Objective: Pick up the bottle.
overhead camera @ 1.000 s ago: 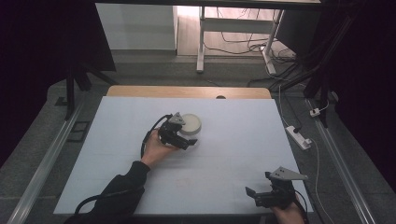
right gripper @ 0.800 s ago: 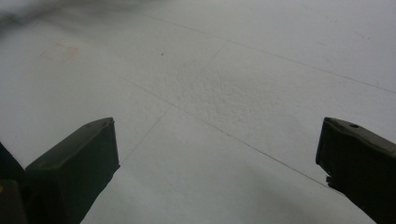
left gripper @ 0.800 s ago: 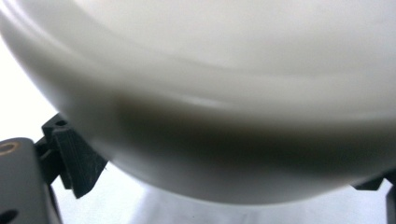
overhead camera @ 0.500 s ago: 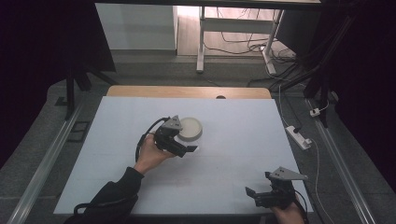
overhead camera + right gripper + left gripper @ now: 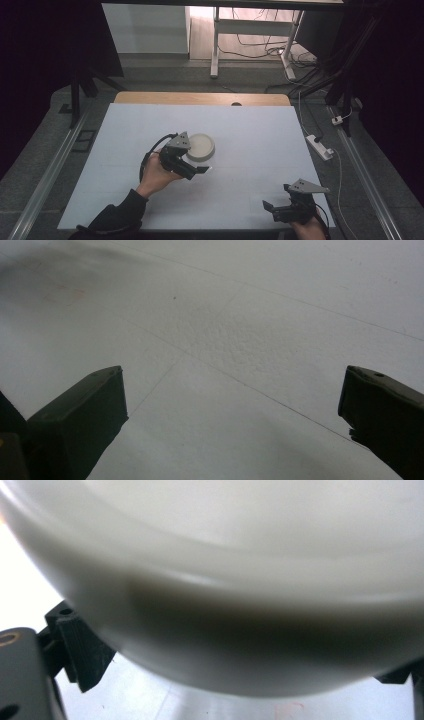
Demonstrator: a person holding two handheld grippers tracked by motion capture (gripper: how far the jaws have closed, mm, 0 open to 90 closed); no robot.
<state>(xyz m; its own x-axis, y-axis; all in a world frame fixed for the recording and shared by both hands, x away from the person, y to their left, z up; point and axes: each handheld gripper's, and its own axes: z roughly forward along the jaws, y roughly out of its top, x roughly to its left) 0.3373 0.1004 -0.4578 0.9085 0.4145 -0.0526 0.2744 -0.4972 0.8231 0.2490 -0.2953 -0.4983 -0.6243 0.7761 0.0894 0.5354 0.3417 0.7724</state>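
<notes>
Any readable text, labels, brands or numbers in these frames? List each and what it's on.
None readable: the white bowl, the white table, the left hand-held gripper and the right hand-held gripper bear no visible lettering.
Faint pinkish mark on the table under the bowl, in the left gripper view: too blurred to read.

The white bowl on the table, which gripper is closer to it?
Left. The left gripper sits right beside the white bowl, its jaws spread on either side of it in the left gripper view. The right gripper is far off, near the table's front right corner.
</notes>
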